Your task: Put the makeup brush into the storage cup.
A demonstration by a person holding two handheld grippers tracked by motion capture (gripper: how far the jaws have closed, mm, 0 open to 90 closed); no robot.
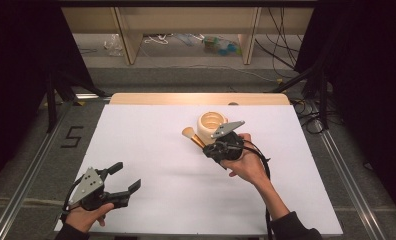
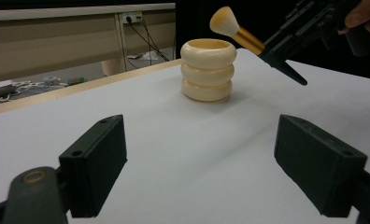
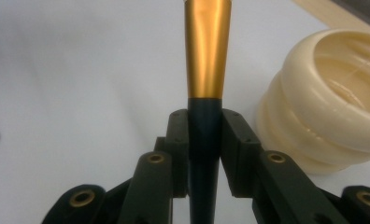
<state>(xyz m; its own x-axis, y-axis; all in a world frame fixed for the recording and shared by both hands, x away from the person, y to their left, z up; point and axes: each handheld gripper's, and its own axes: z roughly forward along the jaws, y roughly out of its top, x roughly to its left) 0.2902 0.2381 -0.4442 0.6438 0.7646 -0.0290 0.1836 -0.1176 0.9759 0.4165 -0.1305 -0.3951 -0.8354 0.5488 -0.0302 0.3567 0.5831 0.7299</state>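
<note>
Cream ribbed holder (image 1: 210, 125) stands near the table's (image 1: 151, 165) far edge, seemingly amid bare white surface.

Bright overhead light floods the white table (image 1: 151, 150), leaving dark curtained margins; soft shadows trail beneath the cream ridged holder (image 2: 206, 70). Glare streaks the makeup brush (image 3: 206, 51) ferrule; the near black jaws blur.
</note>
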